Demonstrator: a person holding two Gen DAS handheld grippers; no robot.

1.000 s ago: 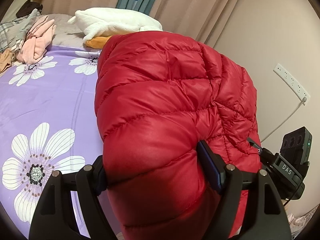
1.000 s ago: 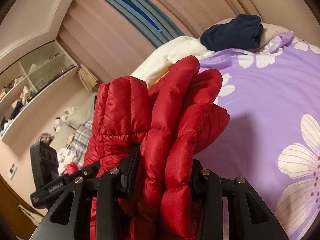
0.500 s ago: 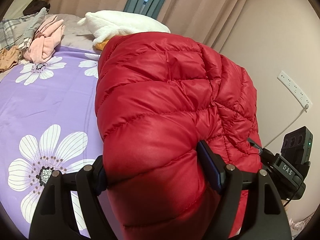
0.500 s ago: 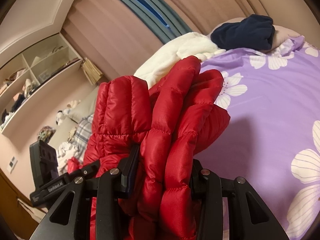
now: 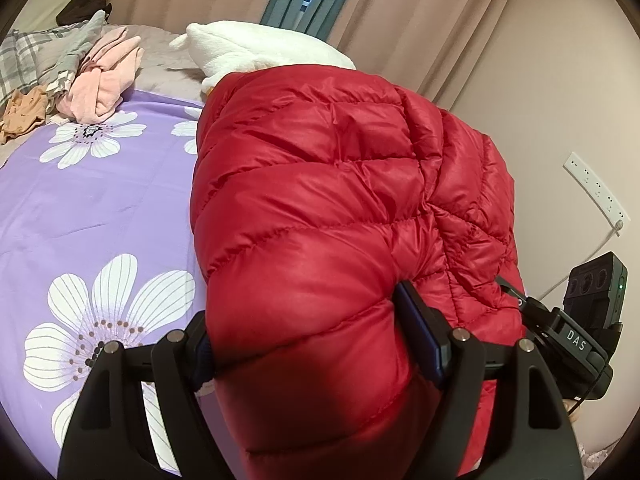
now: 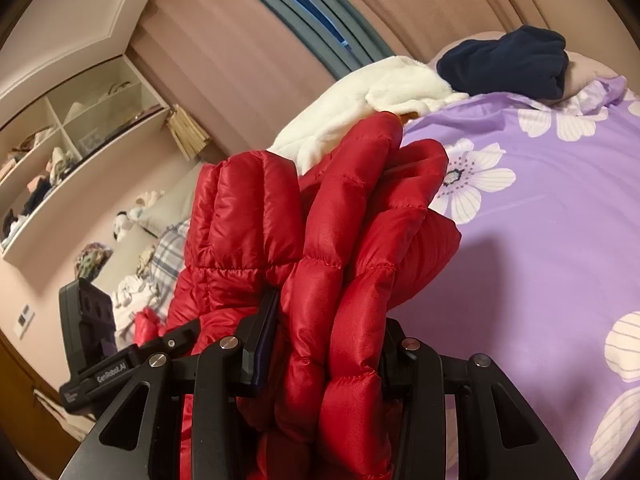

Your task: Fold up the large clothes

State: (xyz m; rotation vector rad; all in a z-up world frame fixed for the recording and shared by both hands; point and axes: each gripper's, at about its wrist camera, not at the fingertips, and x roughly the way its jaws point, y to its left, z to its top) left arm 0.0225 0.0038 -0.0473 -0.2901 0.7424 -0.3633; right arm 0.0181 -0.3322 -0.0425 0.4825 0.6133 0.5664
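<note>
A red quilted down jacket [image 5: 320,208] is held up over the purple flowered bedsheet [image 5: 100,208]. My left gripper [image 5: 308,340] is shut on a thick puffy edge of the jacket, which bulges between the fingers and hides the tips. In the right wrist view my right gripper [image 6: 324,340] is shut on several bunched layers of the same red jacket [image 6: 340,240], lifted above the sheet [image 6: 540,220]. The other gripper's body shows at the frame edge in each view.
A white fleece garment [image 5: 260,52] lies at the head of the bed, with pink [image 5: 104,80] and plaid clothes [image 5: 36,60] at the left. A navy garment [image 6: 508,60] lies on a pillow. A wall with a power strip [image 5: 596,188] stands to the right. Shelves [image 6: 60,140] are beyond.
Both grippers, still gripping the jacket, have shifted slightly; more of the bed's head and the clothes there come into view. The grip has not changed.
</note>
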